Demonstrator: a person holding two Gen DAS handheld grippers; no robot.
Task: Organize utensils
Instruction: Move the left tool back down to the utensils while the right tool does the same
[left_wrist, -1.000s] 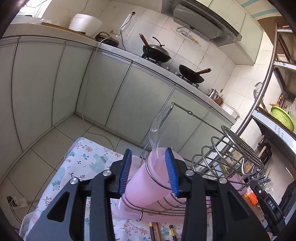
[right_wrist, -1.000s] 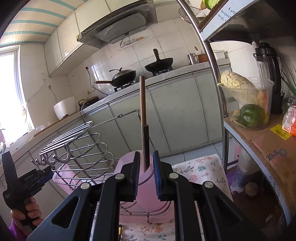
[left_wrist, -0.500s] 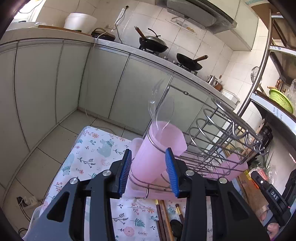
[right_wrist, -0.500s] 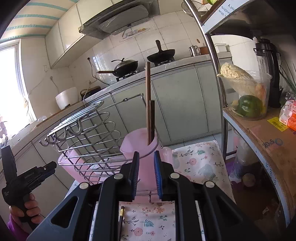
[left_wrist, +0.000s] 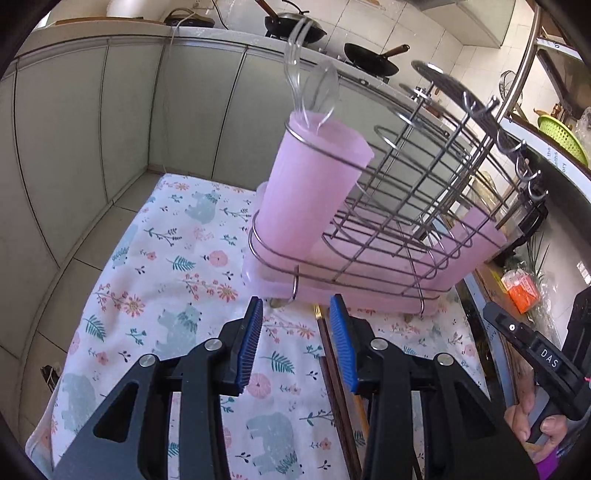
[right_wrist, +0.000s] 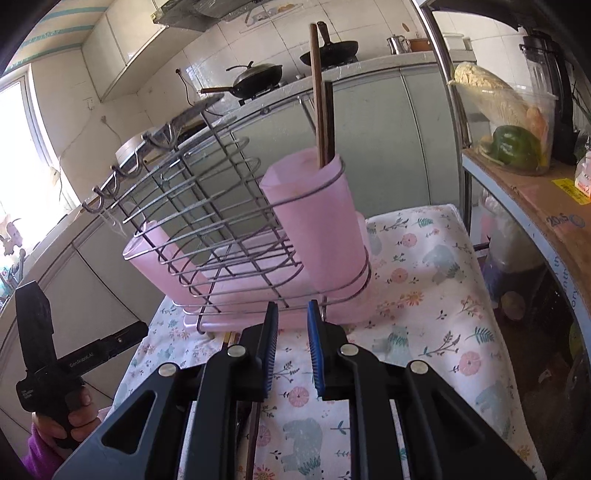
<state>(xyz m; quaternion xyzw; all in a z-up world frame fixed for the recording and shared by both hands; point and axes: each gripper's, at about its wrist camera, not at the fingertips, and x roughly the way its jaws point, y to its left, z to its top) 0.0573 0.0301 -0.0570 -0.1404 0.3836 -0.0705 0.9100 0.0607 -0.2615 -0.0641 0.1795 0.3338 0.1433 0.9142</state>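
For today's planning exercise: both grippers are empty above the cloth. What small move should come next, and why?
Probably lower the left gripper onto the chopsticks lying on the cloth and close. Its jaws are open, the chopsticks lie below them, and the pink cup already holds two chopsticks.

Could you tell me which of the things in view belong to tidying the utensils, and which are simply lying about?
Part of the job:
- wire rack
- pink cup with clear spoons
- pink cup with chopsticks
- chopsticks on the cloth

Lying about:
- pans
- green colander
- tub of vegetables
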